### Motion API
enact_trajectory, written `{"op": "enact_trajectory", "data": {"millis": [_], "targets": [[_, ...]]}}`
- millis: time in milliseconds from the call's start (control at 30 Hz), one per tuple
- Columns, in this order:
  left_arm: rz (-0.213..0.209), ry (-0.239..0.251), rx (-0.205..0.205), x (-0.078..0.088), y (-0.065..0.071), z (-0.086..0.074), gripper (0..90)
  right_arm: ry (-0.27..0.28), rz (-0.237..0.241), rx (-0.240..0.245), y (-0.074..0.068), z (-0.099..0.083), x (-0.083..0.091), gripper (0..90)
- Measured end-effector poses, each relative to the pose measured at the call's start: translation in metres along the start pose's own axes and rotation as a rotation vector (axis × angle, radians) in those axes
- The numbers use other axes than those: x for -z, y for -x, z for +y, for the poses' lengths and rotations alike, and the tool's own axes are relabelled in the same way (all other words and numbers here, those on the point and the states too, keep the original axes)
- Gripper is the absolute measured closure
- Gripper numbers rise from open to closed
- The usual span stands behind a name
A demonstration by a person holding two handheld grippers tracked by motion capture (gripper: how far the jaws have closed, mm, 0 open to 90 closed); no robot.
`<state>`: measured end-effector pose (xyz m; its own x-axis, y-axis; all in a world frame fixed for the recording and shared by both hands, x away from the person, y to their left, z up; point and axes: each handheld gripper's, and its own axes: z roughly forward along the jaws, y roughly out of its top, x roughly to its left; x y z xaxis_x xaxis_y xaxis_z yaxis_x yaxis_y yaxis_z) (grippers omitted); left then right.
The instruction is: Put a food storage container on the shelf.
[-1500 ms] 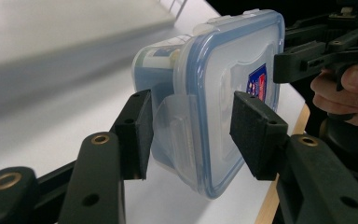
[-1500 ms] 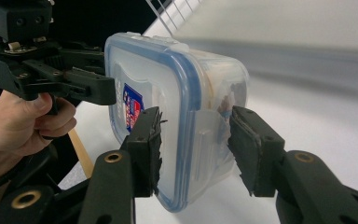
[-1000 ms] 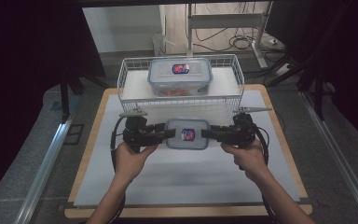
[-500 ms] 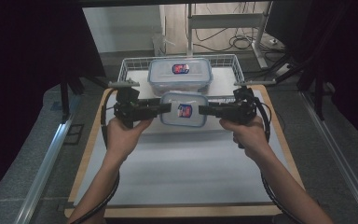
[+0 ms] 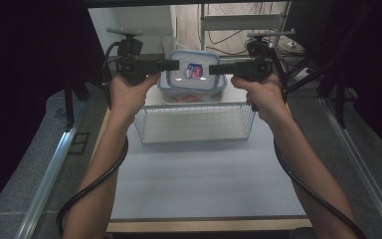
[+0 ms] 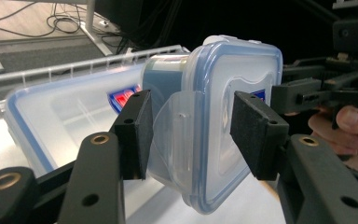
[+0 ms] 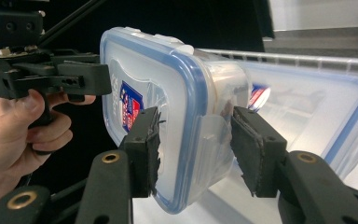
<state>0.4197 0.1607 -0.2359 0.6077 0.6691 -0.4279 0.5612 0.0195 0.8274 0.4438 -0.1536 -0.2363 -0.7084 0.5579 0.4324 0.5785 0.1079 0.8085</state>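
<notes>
With each hand-held gripper, left [image 5: 175, 65] and right [image 5: 213, 68], clamping one end of the small box [image 5: 193, 74] in the air above the basket [image 5: 194, 122], uneven pressure could tip it or drop it onto the big box [image 6: 60, 116].

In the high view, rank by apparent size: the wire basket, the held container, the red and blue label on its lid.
Largest to smallest in the high view:
1. wire basket
2. held container, though it is lifted toward the camera, so its look is inflated
3. red and blue label, clearly smallest
</notes>
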Motion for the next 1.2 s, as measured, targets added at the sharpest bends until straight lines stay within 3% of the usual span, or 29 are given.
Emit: {"op": "enact_trajectory", "data": {"millis": [233,300,367,467,500,567,667,767,867,967,1067,1200], "targets": [[-0.009,-0.020,0.123,-0.023,-0.028,0.008,49.5,-0.048,-0.041,-0.071,0.021,0.020,-0.019,53.0],[-0.004,-0.029,0.139,-0.027,-0.031,0.009,49.6,-0.027,-0.036,-0.111,0.028,0.023,-0.021,58.0],[-0.001,-0.026,0.152,-0.030,-0.035,0.010,49.8,-0.038,-0.028,-0.138,0.034,0.027,-0.024,57.7],[0.051,-0.034,0.151,-0.035,-0.038,0.010,53.6,-0.045,-0.046,-0.117,0.036,0.029,-0.031,55.9],[0.065,-0.038,0.157,-0.037,-0.040,0.010,50.5,-0.047,-0.072,-0.105,0.036,0.029,-0.035,51.8],[0.060,-0.041,0.167,-0.040,-0.043,0.008,48.0,-0.062,-0.135,-0.066,0.035,0.029,-0.041,49.0],[0.080,-0.032,0.153,-0.040,-0.044,0.006,42.7,-0.034,-0.138,-0.068,0.038,0.028,-0.045,47.1],[0.070,0.009,0.139,-0.029,-0.043,0.005,38.8,-0.018,-0.192,-0.013,0.036,0.027,-0.041,43.6],[0.060,0.038,0.084,-0.016,-0.038,0.002,32.5,0.026,-0.197,0.035,0.034,0.026,-0.027,38.9],[0.057,0.071,-0.030,-0.001,-0.025,-0.012,24.1,0.048,-0.184,0.087,0.028,0.014,-0.010,31.8],[0.085,0.085,-0.158,0.011,-0.007,-0.038,17.2,0.055,-0.189,0.189,0.018,-0.015,0.008,24.7],[0.110,0.067,-0.316,0.019,0.015,-0.094,8.2,0.065,-0.201,0.284,0.008,-0.074,0.024,14.9]]}}
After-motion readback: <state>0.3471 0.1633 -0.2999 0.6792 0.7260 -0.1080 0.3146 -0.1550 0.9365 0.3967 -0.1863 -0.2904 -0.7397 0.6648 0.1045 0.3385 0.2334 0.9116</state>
